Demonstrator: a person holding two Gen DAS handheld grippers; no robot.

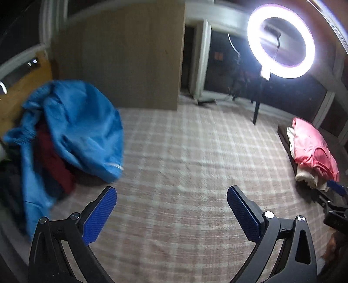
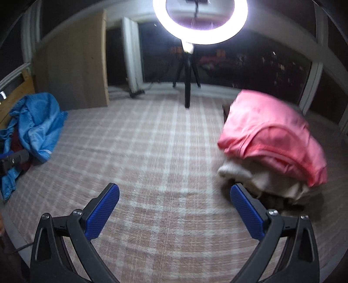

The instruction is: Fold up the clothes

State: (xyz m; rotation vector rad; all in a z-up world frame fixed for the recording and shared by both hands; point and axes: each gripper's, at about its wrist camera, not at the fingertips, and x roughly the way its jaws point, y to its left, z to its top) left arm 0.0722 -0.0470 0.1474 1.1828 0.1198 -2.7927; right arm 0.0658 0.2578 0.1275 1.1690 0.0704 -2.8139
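Note:
A crumpled blue garment (image 1: 76, 130) lies in a heap over a dark red garment (image 1: 52, 161) at the left of the plaid bed cover (image 1: 184, 163); the blue garment also shows in the right wrist view (image 2: 37, 126). A folded pink garment (image 2: 274, 139) tops a stack on a cream garment (image 2: 256, 176) at the right; the pink garment also shows in the left wrist view (image 1: 313, 145). My left gripper (image 1: 171, 193) is open and empty, hovering right of the blue heap. My right gripper (image 2: 174, 191) is open and empty, just left of the stack.
A lit ring light (image 2: 200, 19) on a black tripod (image 2: 187, 82) stands at the far edge of the bed. A wooden panel (image 1: 121, 56) stands behind the blue heap. Dark windows line the back.

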